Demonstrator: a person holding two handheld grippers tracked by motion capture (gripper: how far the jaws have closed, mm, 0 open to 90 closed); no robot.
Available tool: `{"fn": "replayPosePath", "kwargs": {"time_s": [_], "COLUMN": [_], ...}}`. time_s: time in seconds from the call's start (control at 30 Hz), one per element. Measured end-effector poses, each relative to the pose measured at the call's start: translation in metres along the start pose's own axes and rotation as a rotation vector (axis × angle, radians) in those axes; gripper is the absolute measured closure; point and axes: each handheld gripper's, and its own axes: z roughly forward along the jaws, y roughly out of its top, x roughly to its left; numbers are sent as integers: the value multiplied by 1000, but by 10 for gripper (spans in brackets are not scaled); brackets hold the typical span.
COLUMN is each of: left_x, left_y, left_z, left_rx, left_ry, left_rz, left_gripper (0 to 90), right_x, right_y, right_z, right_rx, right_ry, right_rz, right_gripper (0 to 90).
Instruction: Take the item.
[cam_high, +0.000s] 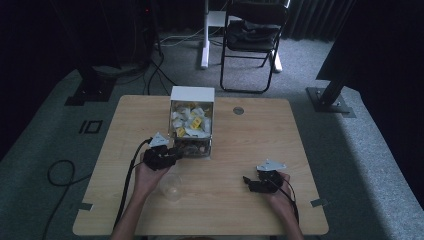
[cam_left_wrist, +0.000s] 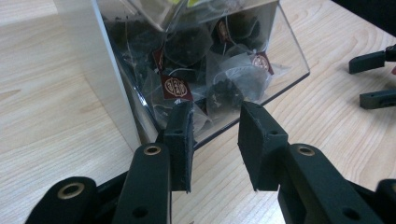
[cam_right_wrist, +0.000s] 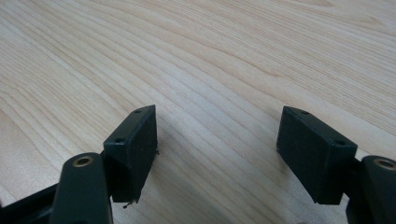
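At twelve o'clock off the left gripper (cam_left_wrist: 215, 140), whose jaws stand narrowed and empty, tea bags (cam_left_wrist: 224, 91) in the clear dispenser (cam_left_wrist: 292, 56) — light, limp, tearable; pinch a paper tag — right gripper (cam_right_wrist: 217, 154) idle, wide.

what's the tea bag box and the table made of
Box: front looks like clear glossy plastic, since the tea bags show through it; its side wall is opaque white, material unclear. Table: pale wood or wood-look laminate with a visible grain and matte finish.
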Motion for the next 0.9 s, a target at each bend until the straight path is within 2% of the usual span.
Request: {"fn": "replayPosePath", "kwargs": {"time_s": [0.3,0.63,0.9], "left_x": [1,1,1], "left_y": [3,0,-3], "left_z": [5,2,-2], "left_rx": [18,19,19], "left_ry": [-19,-57,-68], "left_rz": [9,-16,-18], "left_gripper": [668,682,682], "right_x": [0,0,0], "right_y": [0,0,0], "right_z": [0,0,0], "right_rx": [0,0,0], "right_ry": [0,0,0], "right_rz": [0,0,0], "right_gripper": [288,288,288]}}
